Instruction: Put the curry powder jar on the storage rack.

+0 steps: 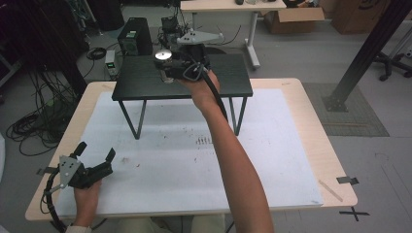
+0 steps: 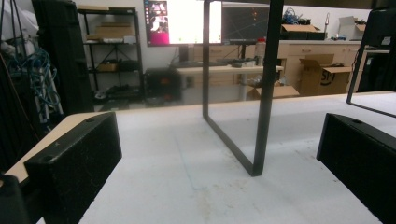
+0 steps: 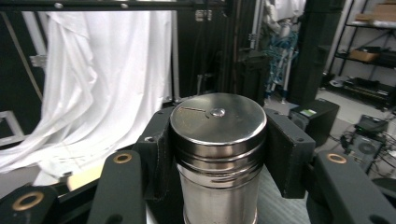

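Two tools: the right tool (image 3: 217, 154), top centre, clamps a steel shaker (image 3: 218, 158) over the black stand (image 1: 141, 85); lowering it seems next. Left tool (image 1: 94, 154) rests wide open, empty.

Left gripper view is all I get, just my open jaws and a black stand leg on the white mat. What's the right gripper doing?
Observer: The right gripper is shut on a steel can.
Operator: Where is that?
Observer: Over the black stand, near its far edge.
Operator: Is the can upright?
Observer: Yes, with its flat lid on top.
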### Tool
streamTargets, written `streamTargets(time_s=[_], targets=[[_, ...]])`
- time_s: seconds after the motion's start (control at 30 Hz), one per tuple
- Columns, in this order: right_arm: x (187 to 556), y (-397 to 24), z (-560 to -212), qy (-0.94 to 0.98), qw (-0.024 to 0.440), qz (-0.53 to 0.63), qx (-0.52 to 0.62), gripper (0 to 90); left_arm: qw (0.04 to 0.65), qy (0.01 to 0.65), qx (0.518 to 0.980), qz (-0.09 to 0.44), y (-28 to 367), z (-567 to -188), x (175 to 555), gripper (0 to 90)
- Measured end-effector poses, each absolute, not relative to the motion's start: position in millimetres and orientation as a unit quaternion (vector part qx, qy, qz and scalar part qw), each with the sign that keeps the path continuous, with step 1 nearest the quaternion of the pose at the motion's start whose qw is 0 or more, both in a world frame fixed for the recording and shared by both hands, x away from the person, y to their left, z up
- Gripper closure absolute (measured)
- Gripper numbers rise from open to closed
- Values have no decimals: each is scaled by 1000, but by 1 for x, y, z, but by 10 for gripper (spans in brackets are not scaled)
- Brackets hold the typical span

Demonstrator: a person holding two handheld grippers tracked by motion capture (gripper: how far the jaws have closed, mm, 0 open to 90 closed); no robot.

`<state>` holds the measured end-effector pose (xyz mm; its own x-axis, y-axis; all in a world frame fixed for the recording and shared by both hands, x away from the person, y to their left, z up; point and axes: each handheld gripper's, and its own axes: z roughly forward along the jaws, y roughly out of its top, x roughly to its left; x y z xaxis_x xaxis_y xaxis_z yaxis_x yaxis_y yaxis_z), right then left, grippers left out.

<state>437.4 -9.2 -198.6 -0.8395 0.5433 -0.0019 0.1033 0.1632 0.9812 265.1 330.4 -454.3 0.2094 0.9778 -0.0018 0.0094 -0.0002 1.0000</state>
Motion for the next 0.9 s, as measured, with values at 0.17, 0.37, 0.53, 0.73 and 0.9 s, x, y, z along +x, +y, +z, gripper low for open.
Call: streamTargets(time_s=[0.17, 0.37, 0.53, 0.73, 0.9], targets=[[452, -2, -202, 736, 182, 606, 242, 487, 549, 447, 551, 442, 330, -454, 265, 3], [468, 3, -212, 735, 177, 594, 274, 487, 549, 447, 551, 442, 330, -454, 265, 3], [477, 5, -220, 737, 174, 584, 293, 487, 549, 447, 551, 442, 330, -454, 265, 3], [484, 7, -226, 741, 178, 571, 306, 487, 549, 447, 551, 442, 330, -454, 265, 3], [488, 7, -230, 740, 174, 569, 314, 486, 549, 447, 551, 442, 330, -454, 265, 2]])
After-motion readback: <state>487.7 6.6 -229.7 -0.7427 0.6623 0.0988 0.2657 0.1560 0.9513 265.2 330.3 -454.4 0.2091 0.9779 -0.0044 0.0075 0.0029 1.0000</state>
